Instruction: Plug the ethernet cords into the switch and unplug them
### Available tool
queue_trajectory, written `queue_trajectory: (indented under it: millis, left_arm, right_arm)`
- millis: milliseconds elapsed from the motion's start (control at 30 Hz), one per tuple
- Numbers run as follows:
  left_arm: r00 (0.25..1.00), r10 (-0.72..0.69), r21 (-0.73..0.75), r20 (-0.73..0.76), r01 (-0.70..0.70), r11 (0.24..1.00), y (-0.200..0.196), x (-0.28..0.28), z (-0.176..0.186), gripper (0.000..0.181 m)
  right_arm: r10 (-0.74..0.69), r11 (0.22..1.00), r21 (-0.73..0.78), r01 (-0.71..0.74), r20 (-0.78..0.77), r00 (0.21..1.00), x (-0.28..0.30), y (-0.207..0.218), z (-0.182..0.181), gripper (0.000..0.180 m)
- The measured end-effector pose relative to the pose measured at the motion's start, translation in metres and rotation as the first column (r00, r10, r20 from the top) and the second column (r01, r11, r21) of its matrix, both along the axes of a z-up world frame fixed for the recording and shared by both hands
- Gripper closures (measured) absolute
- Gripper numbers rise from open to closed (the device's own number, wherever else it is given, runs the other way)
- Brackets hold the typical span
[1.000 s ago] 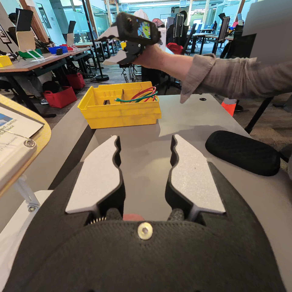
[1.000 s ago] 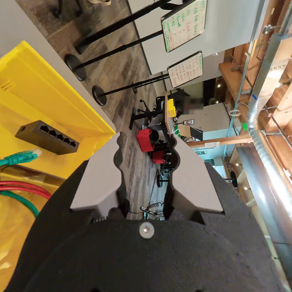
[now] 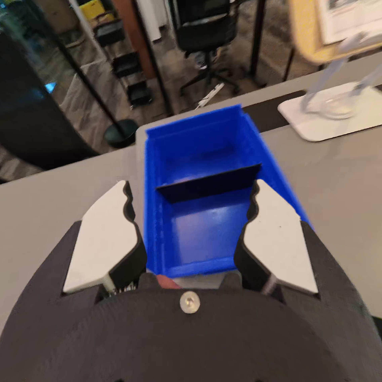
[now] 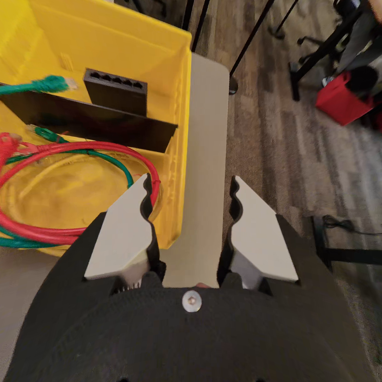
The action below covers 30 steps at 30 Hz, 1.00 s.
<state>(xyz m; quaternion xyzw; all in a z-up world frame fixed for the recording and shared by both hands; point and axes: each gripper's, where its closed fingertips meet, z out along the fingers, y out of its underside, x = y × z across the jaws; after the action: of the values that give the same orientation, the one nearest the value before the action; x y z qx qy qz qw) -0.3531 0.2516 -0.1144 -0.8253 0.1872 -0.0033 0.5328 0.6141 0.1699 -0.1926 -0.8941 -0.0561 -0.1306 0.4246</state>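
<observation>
In the right wrist view a yellow bin (image 4: 182, 128) stands on the grey table. Its far compartment holds a black switch (image 4: 115, 93) with a row of ports, behind a black divider (image 4: 93, 124). The near compartment holds coiled red (image 4: 93, 145), green (image 4: 115, 163) and yellow cords. One green plug (image 4: 55, 83) pokes up left of the switch. My right gripper (image 4: 191, 178) is open and empty above the bin's right rim. My left gripper (image 3: 191, 183) is open and empty over an empty blue bin (image 3: 275, 165) with a black divider (image 3: 206, 186).
The grey table's edge (image 4: 206, 144) runs just right of the yellow bin, with carpet floor beyond. A red box (image 4: 341, 103) sits on the floor. In the left wrist view a white stand base (image 3: 330, 115) sits on the table at right; an office chair (image 3: 204, 31) stands beyond. The grippers' ends are close to 95 centimetres from one another.
My left gripper has swung away from the yellow bin and now faces the blue bin, with jaws wider. My right gripper has rotated and dropped closer over the yellow bin, jaws wider.
</observation>
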Motion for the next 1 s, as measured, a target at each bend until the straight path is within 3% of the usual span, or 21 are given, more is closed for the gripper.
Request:
queue_trajectory:
  millis: [133,200,267,300,433,567,667,900,1000]
  left_arm:
    - [0.995,0.097,-0.042,0.017,-0.096,0.995,-0.005,-0.043,-0.033,0.071]
    - [0.993,0.114,-0.083,0.029,-0.111,0.990,-0.005,-0.050,-0.050,0.071]
    - [0.995,0.083,-0.161,0.061,-0.072,0.984,-0.009,-0.049,-0.069,0.077]
    - [0.993,0.101,-0.173,0.068,-0.087,0.981,-0.009,-0.053,-0.075,0.073]
    - [0.992,0.118,-0.139,0.049,-0.110,0.984,-0.011,-0.063,-0.084,0.065]
    - [0.990,0.138,-0.195,-0.037,-0.142,0.970,-0.004,-0.071,-0.108,0.070]
    - [0.983,0.124,-0.230,-0.137,-0.153,0.961,-0.001,-0.087,-0.129,0.101]
    - [0.993,0.042,-0.181,0.112,-0.021,0.983,0.011,-0.075,-0.133,0.176]
    - [0.991,0.014,-0.165,0.136,0.009,0.986,0.011,-0.073,-0.132,0.177]
  right_arm:
    - [0.002,0.999,-0.048,-0.008,-0.121,0.993,0.008,0.006,-0.038,0.120]
    - [0.090,0.994,-0.037,-0.104,-0.283,0.955,-0.009,0.012,-0.050,0.141]
    - [0.139,0.988,-0.007,-0.152,-0.361,0.922,-0.018,0.016,-0.057,0.151]
    - [0.167,0.984,0.007,-0.177,-0.377,0.911,-0.022,0.017,-0.059,0.158]
    - [0.170,0.985,0.034,-0.171,-0.390,0.905,-0.023,0.020,-0.060,0.161]
    - [0.156,0.987,0.012,-0.161,-0.321,0.934,-0.021,0.023,-0.062,0.172]
    - [0.184,0.982,0.002,-0.190,-0.262,0.947,-0.030,0.026,-0.062,0.177]
    - [0.211,0.976,0.007,-0.217,-0.261,0.942,-0.075,0.027,-0.062,0.177]
    - [0.207,0.977,0.006,-0.212,-0.251,0.946,-0.100,0.025,-0.061,0.177]
